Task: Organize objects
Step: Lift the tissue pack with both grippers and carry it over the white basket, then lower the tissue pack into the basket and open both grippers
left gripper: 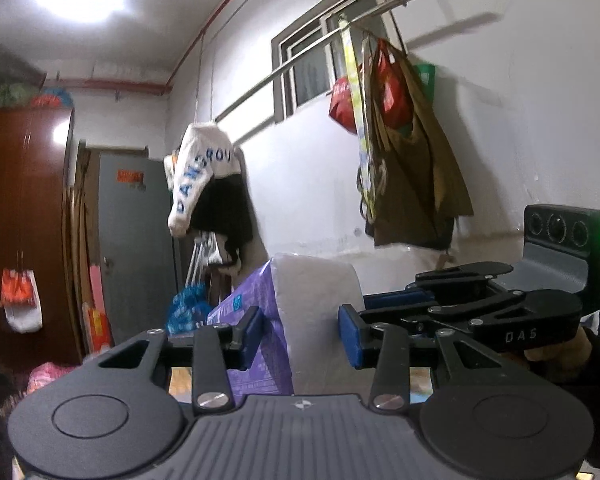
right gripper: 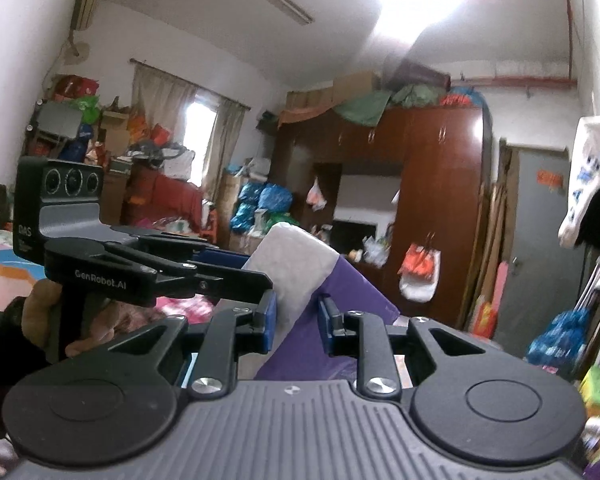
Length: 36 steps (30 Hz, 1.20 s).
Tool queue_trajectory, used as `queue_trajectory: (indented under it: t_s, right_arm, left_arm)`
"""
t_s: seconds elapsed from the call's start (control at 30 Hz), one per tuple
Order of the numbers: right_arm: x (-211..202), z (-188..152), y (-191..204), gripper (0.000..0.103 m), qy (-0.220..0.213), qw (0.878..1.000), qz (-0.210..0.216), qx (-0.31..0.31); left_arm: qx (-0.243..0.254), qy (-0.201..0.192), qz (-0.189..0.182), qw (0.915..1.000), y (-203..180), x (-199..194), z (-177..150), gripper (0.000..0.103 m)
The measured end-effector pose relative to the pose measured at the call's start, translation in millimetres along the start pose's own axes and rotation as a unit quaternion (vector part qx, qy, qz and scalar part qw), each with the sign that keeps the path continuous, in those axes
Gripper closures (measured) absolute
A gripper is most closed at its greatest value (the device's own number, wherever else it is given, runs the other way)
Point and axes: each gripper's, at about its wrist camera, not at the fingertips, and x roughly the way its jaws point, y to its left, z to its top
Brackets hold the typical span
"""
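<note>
A white soft pack with a purple printed wrapper (left gripper: 300, 312) is held up in the air between both grippers. My left gripper (left gripper: 300, 334) is shut on it, its blue pads pressing the purple side and the white side. My right gripper (right gripper: 298, 320) is shut on the same pack (right gripper: 296, 276), gripping where the white part meets the purple. The right gripper's body also shows at the right in the left wrist view (left gripper: 480, 304). The left gripper's body shows at the left in the right wrist view (right gripper: 148, 264).
A rail on the white wall carries hanging bags and a brown garment (left gripper: 412, 152). A white printed cloth (left gripper: 200, 172) hangs over dark clothes. A dark red wardrobe (right gripper: 428, 200) and a grey door (right gripper: 540, 240) stand beyond. Piled bags and boxes (right gripper: 260, 204) fill the far side.
</note>
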Motion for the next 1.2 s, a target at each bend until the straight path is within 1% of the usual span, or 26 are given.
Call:
queue_trajectory:
  t_s: [0.1,0.17,0.2,0.23,0.33,0.4,0.47,0.53,0.57,0.63,0.67,0.7,0.73,0.77,0.8,0.83,0.87,0.9,0.93,0.97,1.0,1.07,1.13,1.2]
  right_arm:
    - [17.7,16.3,-17.4,0.078,-0.002,1.0,-0.017,-0.014]
    - [30.8,15.8,-26.5,0.078,0.003,1.0,-0.026,-0.013]
    - [40.2,14.7,-34.2,0.078,0.01,0.999,-0.029,-0.011]
    - [50.8,10.5,-43.2,0.078,0.014,0.999,-0.031,-0.005]
    - [79.0,-4.9,-61.6,0.078,0.029,0.999,-0.034,0.012]
    - [94.9,-16.7,-66.6,0.078,0.046,0.998,-0.043,0.012]
    - [106.8,-26.6,-66.9,0.078,0.059,0.997,-0.049,0.008]
    - [109.7,-32.7,-67.3,0.078,0.063,0.997,-0.051,0.006]
    - [111.7,-36.8,-65.9,0.078,0.067,0.996,-0.053,0.002]
    - [116.4,-43.7,-62.9,0.077,0.087,0.995,-0.056,-0.001]
    - [119.1,-47.0,-62.3,0.067,0.101,0.993,-0.058,-0.002]
    - [119.2,-51.3,-60.5,0.058,0.116,0.991,-0.066,-0.003]
    - [115.5,-55.1,-61.2,0.039,0.123,0.989,-0.085,0.0]
    - [107.9,-57.3,-61.2,0.027,0.117,0.989,-0.094,0.007]
    - [96.8,-58.6,-61.4,0.019,0.109,0.989,-0.095,0.02]
    - [84.0,-60.1,-64.1,0.009,0.101,0.989,-0.099,0.037]
    - [71.6,-61.5,-66.2,0.008,0.092,0.988,-0.11,0.053]
    - [59.9,-62.4,-68.9,0.006,0.088,0.986,-0.12,0.075]
    - [42.8,-64.7,-70.5,0.004,0.086,0.983,-0.123,0.109]
    - [29.4,-68.2,-70.8,0.0,0.081,0.982,-0.115,0.129]
    - [16.2,-71.8,-69.9,0.0,0.078,0.981,-0.11,0.141]
    - [-14.9,-85.9,-58.4,0.0,0.087,0.975,-0.124,0.16]
    - [-41.9,-106.1,-42.5,0.0,0.103,0.971,-0.128,0.173]
    - [-52.0,-118.6,-32.4,0.0,0.113,0.968,-0.127,0.186]
  left_arm:
    - [0.006,-0.006,-0.001,1.0,13.3,21.9,24.0,0.057]
    - [-0.003,-0.003,-0.002,1.0,28.4,44.0,33.6,0.057]
    - [-0.003,0.002,-0.001,1.0,33.0,54.0,34.9,0.057]
    - [-0.013,0.007,0.0,0.9999,42.6,67.8,34.9,0.057]
    - [-0.034,0.022,0.01,0.9991,63.8,97.9,24.6,0.057]
    - [-0.04,0.036,0.021,0.9983,72.7,115.3,16.2,0.058]
    - [-0.044,0.05,0.031,0.9973,80.7,130.3,6.7,0.059]
    - [-0.052,0.059,0.039,0.9962,86.6,138.7,-1.3,0.059]
    - [-0.05,0.06,0.044,0.996,87.1,140.6,-4.1,0.059]
    - [-0.03,0.075,0.062,0.9948,84.2,147.8,-10.4,0.057]
    - [-0.012,0.086,0.074,0.9934,81.5,152.3,-13.3,0.055]
    - [0.01,0.097,0.086,0.9915,78.8,154.9,-16.4,0.046]
    - [0.026,0.111,0.104,0.988,76.5,156.9,-20.2,0.031]
    - [0.029,0.117,0.118,0.9857,76.6,154.5,-21.6,0.027]
    - [0.03,0.113,0.13,0.9846,76.7,148.6,-20.8,0.027]
    - [0.026,0.099,0.144,0.9842,78.0,136.7,-19.5,0.027]
    - [0.018,0.084,0.154,0.9844,79.9,124.8,-17.2,0.027]
    - [0.002,0.069,0.163,0.9842,82.2,109.0,-14.3,0.023]
    - [-0.015,0.06,0.169,0.9837,83.4,94.5,-12.0,0.018]
    - [-0.029,0.053,0.168,0.984,83.4,83.6,-9.9,0.017]
    - [-0.042,0.048,0.16,0.985,81.3,69.6,-10.9,0.015]
    - [-0.053,0.053,0.143,0.9869,70.0,45.0,-17.2,0.015]
    - [-0.042,0.048,0.119,0.9908,48.4,21.0,-30.0,0.015]
    - [-0.033,0.04,0.106,0.993,28.9,6.5,-44.5,0.015]
